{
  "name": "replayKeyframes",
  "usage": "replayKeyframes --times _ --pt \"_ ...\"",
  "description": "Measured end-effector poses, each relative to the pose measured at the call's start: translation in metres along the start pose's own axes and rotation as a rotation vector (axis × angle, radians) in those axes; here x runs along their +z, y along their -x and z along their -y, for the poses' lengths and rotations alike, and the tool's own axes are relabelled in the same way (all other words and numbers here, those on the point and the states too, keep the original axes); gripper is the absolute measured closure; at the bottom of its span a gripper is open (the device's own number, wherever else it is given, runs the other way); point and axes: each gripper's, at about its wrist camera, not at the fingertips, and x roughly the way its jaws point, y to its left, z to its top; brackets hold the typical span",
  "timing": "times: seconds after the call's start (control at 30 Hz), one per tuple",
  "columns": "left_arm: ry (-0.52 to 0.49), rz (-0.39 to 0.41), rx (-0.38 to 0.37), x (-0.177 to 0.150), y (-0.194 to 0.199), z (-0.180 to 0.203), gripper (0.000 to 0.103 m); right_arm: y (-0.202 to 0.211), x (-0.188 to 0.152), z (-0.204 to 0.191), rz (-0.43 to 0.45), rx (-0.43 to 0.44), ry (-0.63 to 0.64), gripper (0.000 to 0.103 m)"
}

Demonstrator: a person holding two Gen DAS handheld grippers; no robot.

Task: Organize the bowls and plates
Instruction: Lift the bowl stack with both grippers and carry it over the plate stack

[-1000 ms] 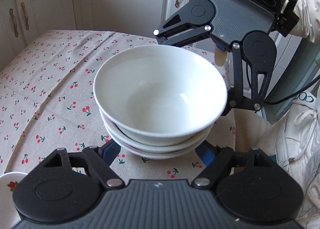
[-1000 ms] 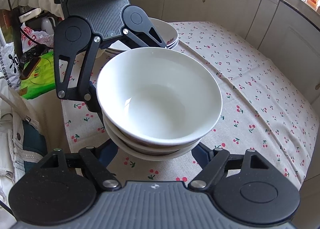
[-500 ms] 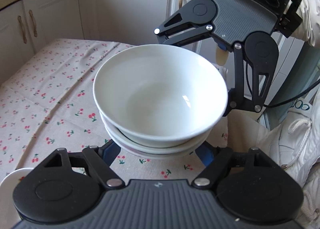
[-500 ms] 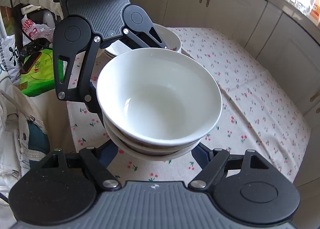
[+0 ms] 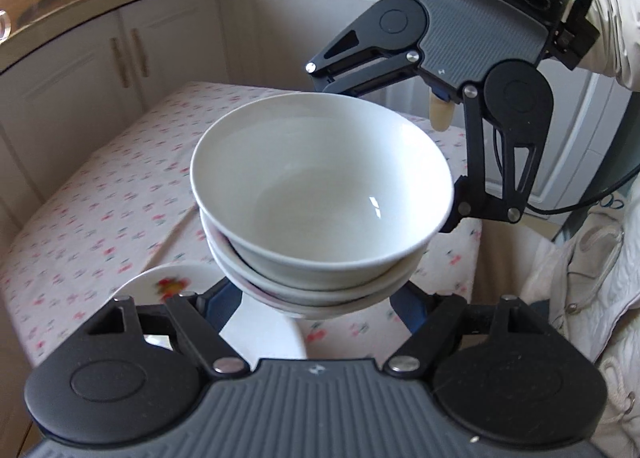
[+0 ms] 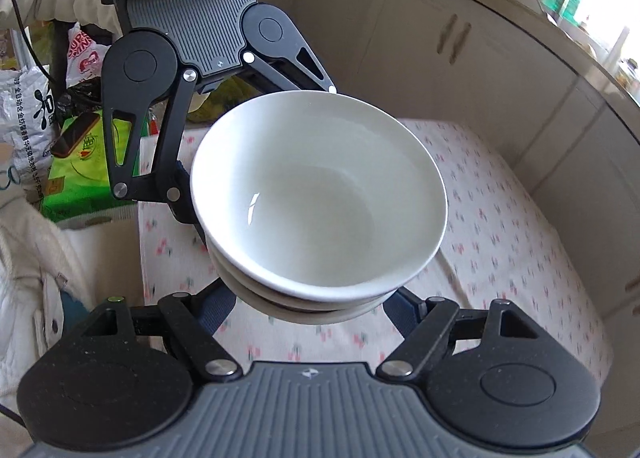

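Bowls (image 5: 320, 194) first: a nested stack of white ones, at least three going by the rims showing under the top one, and it's up in the air over the desk (image 5: 100, 210) rather than sitting on it. Both tools have it from opposite sides. The left tool (image 5: 316, 298) is spread wide, with its blue fingertips (image 5: 224, 302) tucked under the bottom bowl on either side, so the stack looks cradled between them. Same deal with the right tool (image 6: 308, 310): wide apart, blue pads (image 6: 216, 310) against the underside of the lowest bowl. In each wrist view the other tool shows up on the far side of the stack, reaching in at the rim.

The desk has a light cloth with small red cherry prints, pretty blurred in both views. From the left wrist you can see a white plate (image 5: 168, 278) with a red pattern lying on the cloth below the stack, partly hidden by the left tool. Pale cabinets (image 5: 120, 54) run around behind the desk. In the right wrist view there's a green packet (image 6: 76, 174) and some plastic bags (image 6: 24, 106) off past the desk edge, and a bit of the person's white jacket (image 6: 36, 270)
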Motion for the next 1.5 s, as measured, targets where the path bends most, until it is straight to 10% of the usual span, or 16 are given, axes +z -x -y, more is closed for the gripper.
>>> replayKeyframes --times 1.5 --pt "0.185 -0.010 0.054 -0.073 0.011 -0.073 0.023 -0.102 0.069 0.013 -0.038 0.074 0.032 0.019"
